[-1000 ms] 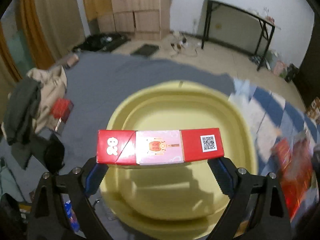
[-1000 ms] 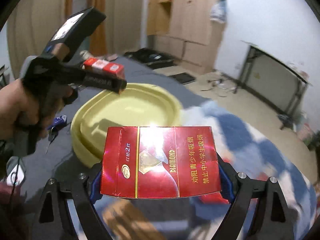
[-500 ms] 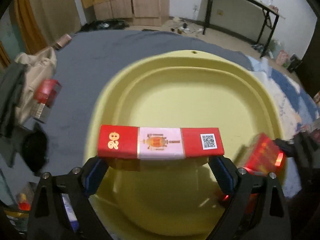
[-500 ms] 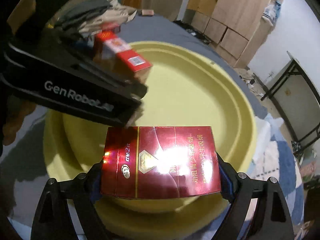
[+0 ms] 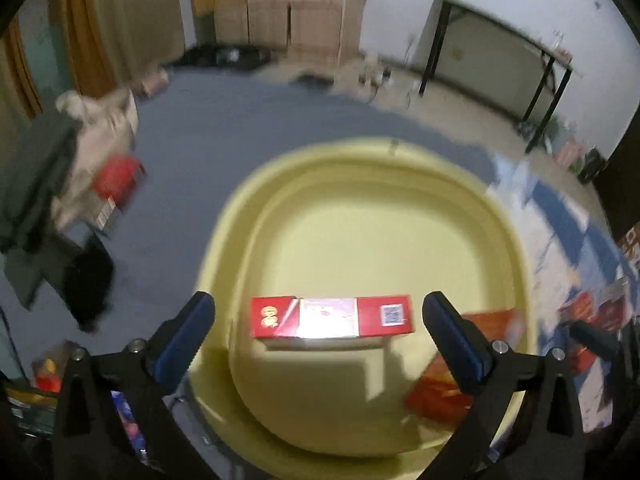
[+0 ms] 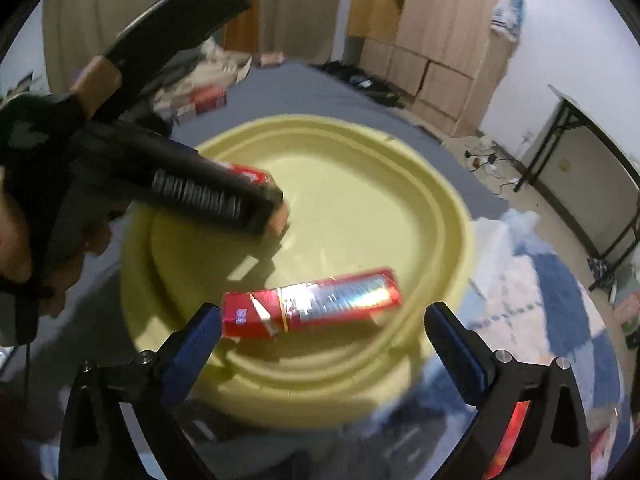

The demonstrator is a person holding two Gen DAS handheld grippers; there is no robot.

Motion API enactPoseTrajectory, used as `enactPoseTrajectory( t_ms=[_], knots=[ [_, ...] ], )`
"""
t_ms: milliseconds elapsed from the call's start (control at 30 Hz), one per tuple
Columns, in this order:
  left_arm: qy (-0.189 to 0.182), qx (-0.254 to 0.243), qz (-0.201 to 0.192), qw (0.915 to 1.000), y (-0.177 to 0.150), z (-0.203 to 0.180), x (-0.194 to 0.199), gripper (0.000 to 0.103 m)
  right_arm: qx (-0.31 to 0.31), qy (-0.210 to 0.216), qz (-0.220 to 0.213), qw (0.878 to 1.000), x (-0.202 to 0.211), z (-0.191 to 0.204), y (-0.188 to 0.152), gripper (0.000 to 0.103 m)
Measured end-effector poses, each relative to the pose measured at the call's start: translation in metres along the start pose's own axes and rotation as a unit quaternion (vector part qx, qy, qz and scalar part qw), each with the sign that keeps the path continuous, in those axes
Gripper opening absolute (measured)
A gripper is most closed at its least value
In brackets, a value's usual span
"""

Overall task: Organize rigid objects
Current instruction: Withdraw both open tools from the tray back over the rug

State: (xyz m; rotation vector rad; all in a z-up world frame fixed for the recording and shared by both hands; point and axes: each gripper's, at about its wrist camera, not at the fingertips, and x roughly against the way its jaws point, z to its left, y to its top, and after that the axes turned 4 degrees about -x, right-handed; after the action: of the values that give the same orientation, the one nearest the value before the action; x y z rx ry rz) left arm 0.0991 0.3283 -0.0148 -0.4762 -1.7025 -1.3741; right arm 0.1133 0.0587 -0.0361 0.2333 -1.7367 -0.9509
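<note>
Seen from the left wrist, a heap of dark and beige clothing (image 5: 60, 168) fills the left edge of the frame on a grey bedcover (image 5: 224, 136), with a blurred red box (image 5: 118, 184) lying against it. At lower centre the left gripper (image 5: 318, 318) has its black, blue-padded jaws opening, well clear of the red-and-pink rectangular carton (image 5: 331, 317) between them, which sits free over the wide pale-yellow plastic basin (image 5: 360, 152). To its right, low in the basin, lies a second, dark red flat carton (image 5: 448, 380), blurred and partly behind the right finger. A black-legged table (image 5: 500, 56) stands at upper right.

From the right wrist, a person's hand (image 6: 24, 220) at the left edge grips the other tool, whose black finger reaches over the basin. At lower centre the right gripper (image 6: 322, 334) is likewise opening, its pads touching nothing; the glossy red carton with a silver panel lies tilted in the basin between them. A blue-and-white patterned cloth (image 6: 540, 288) covers the right.
</note>
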Motion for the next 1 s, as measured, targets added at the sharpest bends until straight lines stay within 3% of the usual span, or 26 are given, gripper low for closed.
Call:
enactPoseTrajectory(
  t_ms=[233, 367, 533, 600, 667, 800, 867, 1000],
  knots=[
    [-0.038, -0.016, -0.029, 0.9987, 0.012, -0.032, 0.054, 0.103, -0.062, -0.045, -0.046, 0.996, 0.099, -0.035, -0.03, 0.103],
    [-0.058, -0.047, -0.043, 0.9963, 0.008, -0.083, 0.08, 0.103, -0.107, -0.081, -0.056, 0.989, 0.165, -0.058, -0.067, 0.103],
    [-0.12, -0.064, -0.055, 0.9891, -0.01, -0.146, 0.107, 0.103, -0.166, -0.129, -0.045, 0.977, 0.235, -0.088, -0.118, 0.103],
    [-0.136, -0.121, -0.034, 0.9826, -0.023, -0.182, 0.115, 0.103, -0.184, -0.144, -0.029, 0.972, 0.254, -0.101, -0.137, 0.103],
    [-0.135, -0.177, -0.013, 0.9747, -0.036, -0.21, 0.124, 0.103, -0.194, -0.151, -0.02, 0.969, 0.271, -0.11, -0.147, 0.103],
    [-0.122, -0.211, -0.006, 0.9699, -0.057, -0.237, 0.139, 0.103, -0.219, -0.17, -0.046, 0.96, 0.314, -0.124, -0.173, 0.103],
    [-0.123, -0.213, -0.006, 0.9693, -0.065, -0.239, 0.137, 0.103, -0.234, -0.184, -0.04, 0.954, 0.328, -0.132, -0.193, 0.103],
    [-0.119, -0.166, 0.007, 0.979, -0.079, -0.226, 0.114, 0.103, -0.278, -0.189, -0.053, 0.94, 0.33, -0.142, -0.229, 0.103]
  ],
)
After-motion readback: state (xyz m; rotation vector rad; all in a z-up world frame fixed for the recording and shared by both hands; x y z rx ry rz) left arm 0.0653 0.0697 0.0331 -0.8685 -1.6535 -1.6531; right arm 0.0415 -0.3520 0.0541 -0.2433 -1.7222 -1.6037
